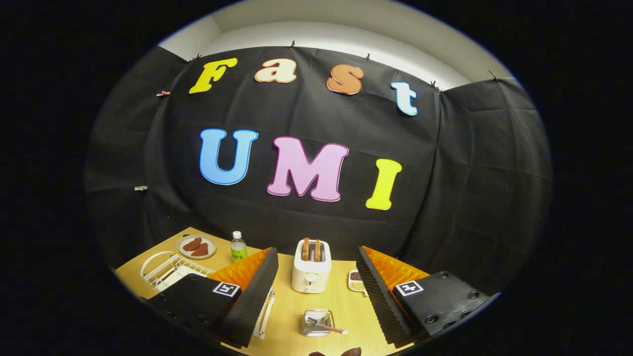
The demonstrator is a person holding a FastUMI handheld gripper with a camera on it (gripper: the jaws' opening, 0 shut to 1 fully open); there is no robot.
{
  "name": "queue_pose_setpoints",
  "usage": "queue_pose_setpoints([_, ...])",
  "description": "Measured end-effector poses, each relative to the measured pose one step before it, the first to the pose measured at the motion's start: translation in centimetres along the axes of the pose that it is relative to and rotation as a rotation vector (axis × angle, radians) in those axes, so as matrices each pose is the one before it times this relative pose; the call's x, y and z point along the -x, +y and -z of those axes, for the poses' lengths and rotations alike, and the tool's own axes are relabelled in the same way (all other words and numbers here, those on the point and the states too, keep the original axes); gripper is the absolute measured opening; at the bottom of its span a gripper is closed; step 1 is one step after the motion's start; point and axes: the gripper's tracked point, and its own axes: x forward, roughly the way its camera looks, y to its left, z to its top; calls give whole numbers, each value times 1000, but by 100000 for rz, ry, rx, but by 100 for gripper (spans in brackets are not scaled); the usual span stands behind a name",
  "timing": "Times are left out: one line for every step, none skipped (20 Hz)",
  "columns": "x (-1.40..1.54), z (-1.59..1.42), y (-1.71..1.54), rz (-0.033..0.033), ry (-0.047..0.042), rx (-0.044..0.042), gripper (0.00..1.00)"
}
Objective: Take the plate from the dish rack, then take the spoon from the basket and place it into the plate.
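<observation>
Fingers of the gripper (316,277) stand wide apart, holding nothing. Basket (316,322) with spoon (330,328) sits between them; dish rack (170,269) lies beyond the left finger.

Tongs (316,291) spread wide (empty), basket (317,322) with spoon (330,328) between, toaster (311,267) beyond

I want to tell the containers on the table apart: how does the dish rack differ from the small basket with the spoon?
The dish rack is white, wide, and sits beyond the left finger; the basket is a small silvery mesh between the open fingers of the gripper. The basket holds a pink-handled spoon. Both rest on the wooden table.
</observation>
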Motion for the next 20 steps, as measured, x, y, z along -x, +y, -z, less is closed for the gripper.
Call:
queue_pose_setpoints([-477, 647, 731, -1338, 2844, -665, 98])
queue_pose_setpoints([-612, 696, 742, -1110, 2704, -143, 98])
queue_pose_setpoints([-523, 636, 696, -772, 2395, 415, 98])
queue_pose_setpoints([-731, 762, 682, -623, 2721, 858, 98])
queue_pose_setpoints([-619, 912, 656, -830, 3052, 925, 98])
queue_pose_setpoints([-815, 996, 841, -1403, 3334, 678, 98])
queue_pose_setpoints([-802, 949, 905, -1423, 3774, 515, 98])
queue_pose_setpoints([-950, 958, 713, -1330, 3582, 114, 98])
queue_pose_setpoints([-964, 1013, 391, -529, 3782, 58, 98])
queue_pose_setpoints([-1073, 1112, 312, -117, 4384, 188, 98])
queue_pose_setpoints([-1106, 1260, 107, 401, 4739, 118, 98])
queue_pose_setpoints([-1195, 1184, 212, -195, 4605, -42, 98])
queue_pose_setpoints([-1233, 803, 247, -170, 4353, -492, 98])
queue_pose_setpoints([-1225, 1188, 108, 269, 4956, -697, 98])
queue_pose_setpoints([-1017, 1324, 422, -650, 3968, -1521, 97])
queue_pose_setpoints([-1033, 848, 501, -1057, 3393, -2525, 96])
queue_pose_setpoints([-695, 834, 670, -510, 3191, -2483, 95])
queue_pose_setpoints([-857, 792, 501, -152, 2663, -2361, 93])
queue_pose_setpoints([-796, 364, 383, 51, 1520, -2143, 87])
queue_pose_setpoints([-720, 174, 274, 770, 602, -1876, 82])
